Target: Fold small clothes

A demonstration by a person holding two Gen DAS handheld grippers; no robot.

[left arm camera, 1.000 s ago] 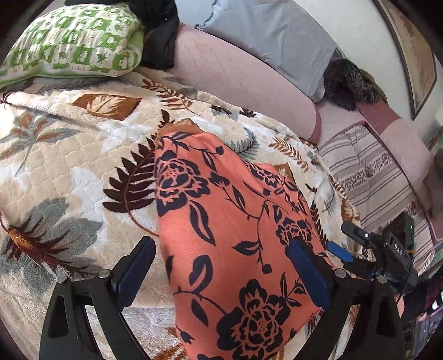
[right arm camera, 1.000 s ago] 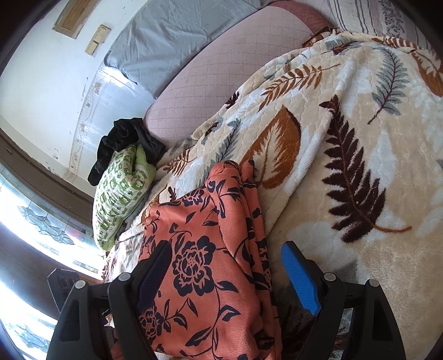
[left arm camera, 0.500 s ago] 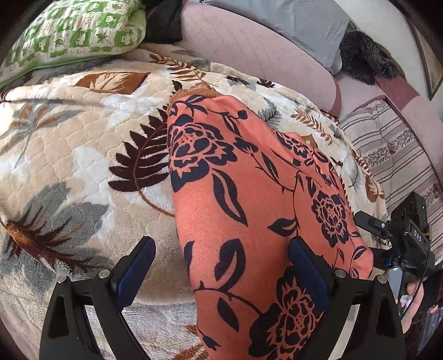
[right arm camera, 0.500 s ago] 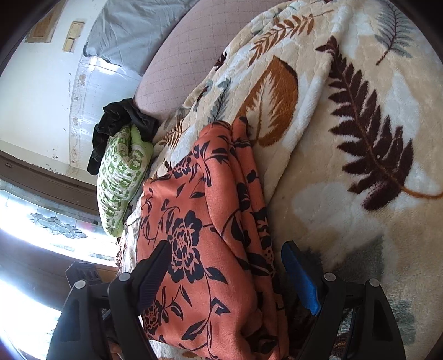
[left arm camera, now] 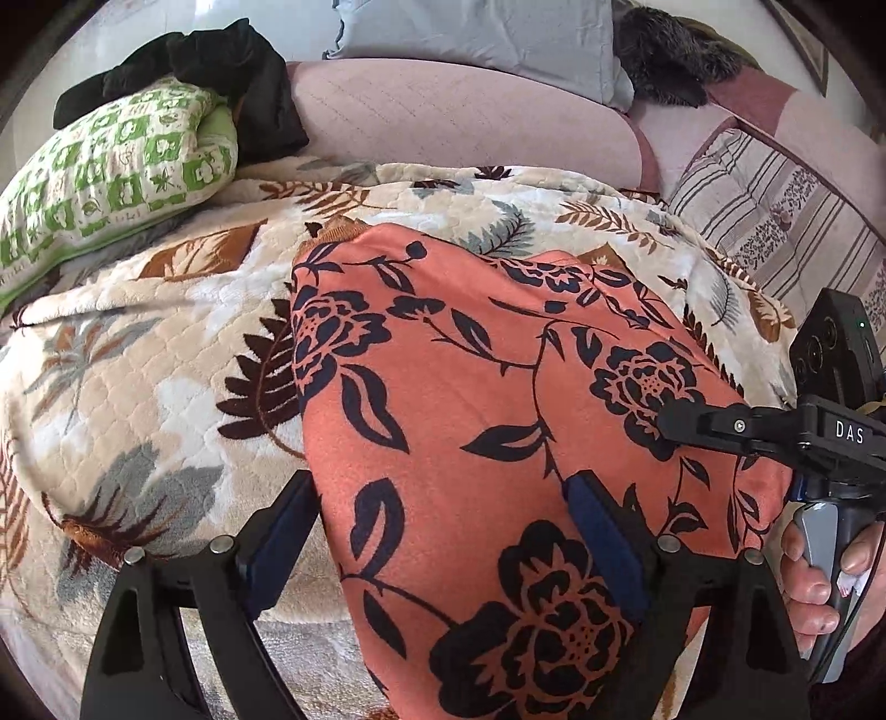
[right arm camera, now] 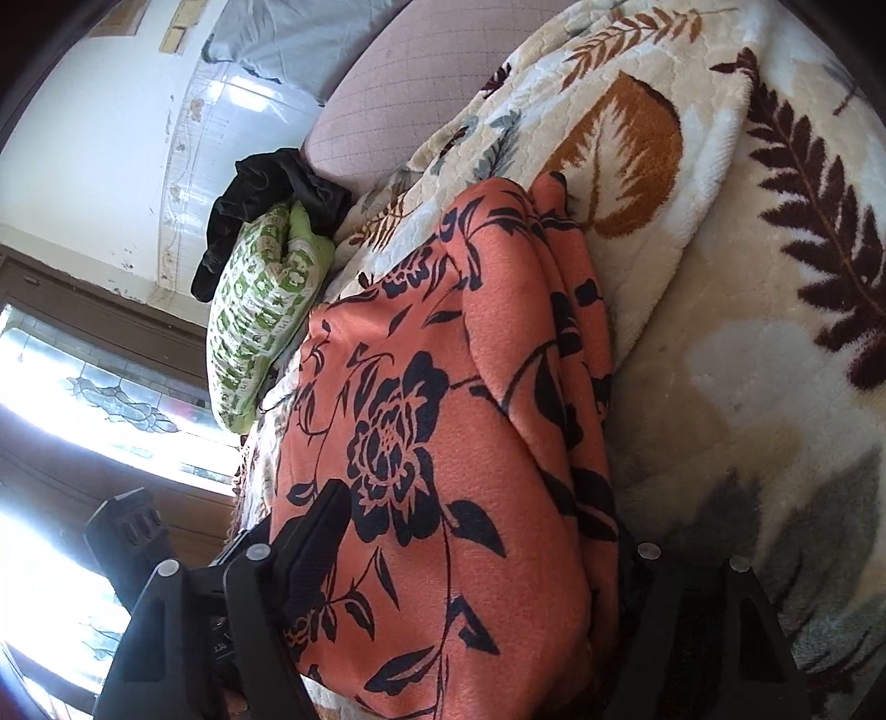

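Observation:
An orange garment with black flowers (left arm camera: 498,421) lies folded lengthwise on a cream leaf-print blanket (left arm camera: 138,343). My left gripper (left arm camera: 443,548) is open, its fingers straddling the garment's near left end; cloth lies over the right finger. My right gripper (right arm camera: 470,559) is open too, and the garment (right arm camera: 443,421) lies between its fingers, covering the right one. The right gripper also shows at the right edge of the left wrist view (left arm camera: 775,437), resting on the garment's right side.
A green patterned pillow (left arm camera: 105,166) with a black cloth (left arm camera: 221,72) on it lies at the back left. A pink sofa back (left arm camera: 443,116) with a grey cushion (left arm camera: 487,39) runs behind. A striped cover (left arm camera: 775,221) is at the right.
Both grippers have moved in closer over the garment. The right gripper now reaches onto the garment's right side, and cloth now covers its right finger.

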